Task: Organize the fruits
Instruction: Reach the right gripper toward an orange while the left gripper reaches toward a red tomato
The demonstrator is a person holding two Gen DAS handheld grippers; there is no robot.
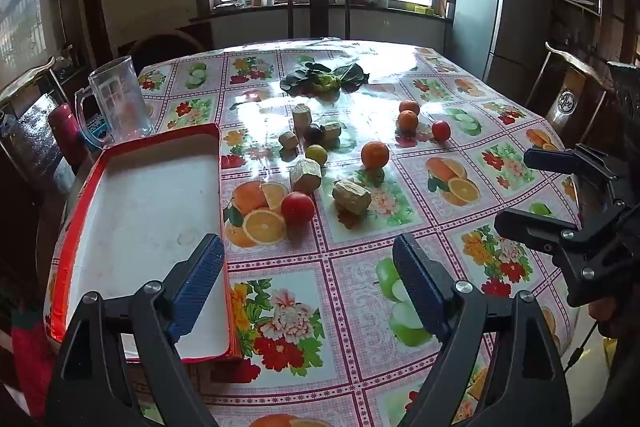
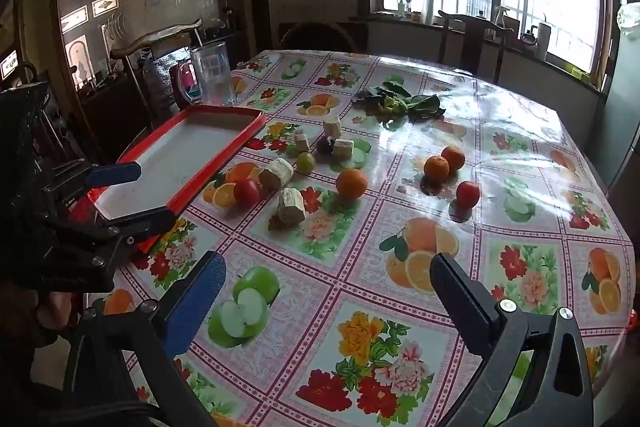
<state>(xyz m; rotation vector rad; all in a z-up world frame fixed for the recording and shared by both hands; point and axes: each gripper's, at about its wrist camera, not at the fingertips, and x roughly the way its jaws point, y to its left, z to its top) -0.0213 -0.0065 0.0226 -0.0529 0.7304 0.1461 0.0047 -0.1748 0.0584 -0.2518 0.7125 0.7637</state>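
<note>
A red-rimmed white tray point(image 1: 100, 183) lies empty at the table's left; it also shows in the right wrist view point(image 2: 256, 125). Fruit is scattered mid-table: a red tomato point(image 1: 297, 207), an orange point(image 1: 375, 155), two oranges together point(image 1: 408, 119), another tomato point(image 1: 441, 130), a green lime point(image 1: 316, 154) and a dark plum point(image 1: 313, 133). Beige sugarcane chunks point(image 1: 351, 195) lie among them. My left gripper point(image 1: 308, 279) is open and empty near the front edge. My right gripper point(image 2: 326, 291) is open and empty too; it also shows at the right of the left wrist view point(image 1: 536, 195).
Leafy greens point(image 1: 324, 79) lie at the table's far side. A clear plastic jug point(image 1: 120, 99) and a red bottle point(image 1: 66, 131) stand behind the tray. Wooden chairs ring the table point(image 1: 340, 291), one at the far side point(image 1: 318, 7). A fridge point(image 1: 476, 7) stands at the back right.
</note>
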